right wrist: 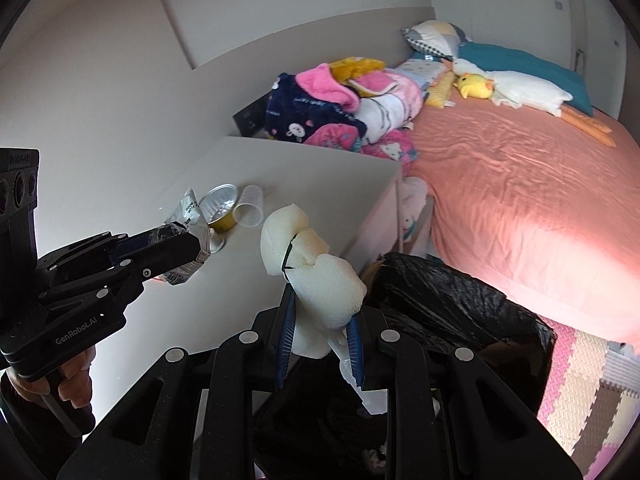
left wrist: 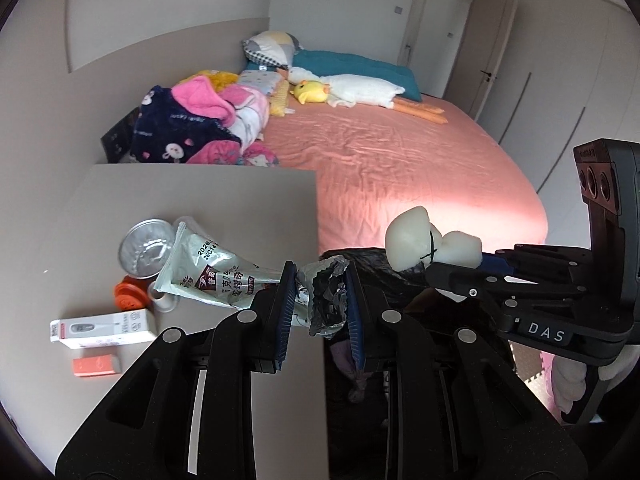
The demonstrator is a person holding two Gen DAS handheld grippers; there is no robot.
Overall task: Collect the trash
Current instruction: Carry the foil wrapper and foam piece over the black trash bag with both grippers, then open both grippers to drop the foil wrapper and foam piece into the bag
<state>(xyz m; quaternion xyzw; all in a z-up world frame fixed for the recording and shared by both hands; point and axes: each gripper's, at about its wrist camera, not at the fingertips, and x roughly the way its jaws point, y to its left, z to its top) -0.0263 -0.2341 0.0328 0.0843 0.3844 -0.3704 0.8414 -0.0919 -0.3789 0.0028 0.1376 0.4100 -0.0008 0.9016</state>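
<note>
Foil from the torn end of a snack wrapper (left wrist: 224,276) is pinched between the blue pads of my left gripper (left wrist: 320,304), at the lower centre of the left wrist view; the jaws are closed down to the thickness of that crumpled end. The rest of the wrapper stretches up and left over the pale table (left wrist: 240,208), its far end in front of a foil cup (left wrist: 146,248). My right gripper (right wrist: 320,332) is clamped on a white foam piece (right wrist: 316,276) tied with a thin black band, in the lower centre of the right wrist view; most of the foam sticks out beyond the pads. A black trash bag (right wrist: 460,304) sits open just right of the foam, between the table edge and the pink bed (right wrist: 520,184). At lower left of the left view, an orange cap (left wrist: 129,295), a white box (left wrist: 102,328) and a small orange packet (left wrist: 96,365) lie on the table. A clear plastic cup (right wrist: 250,205) lies on its side beside the foil cup.
</note>
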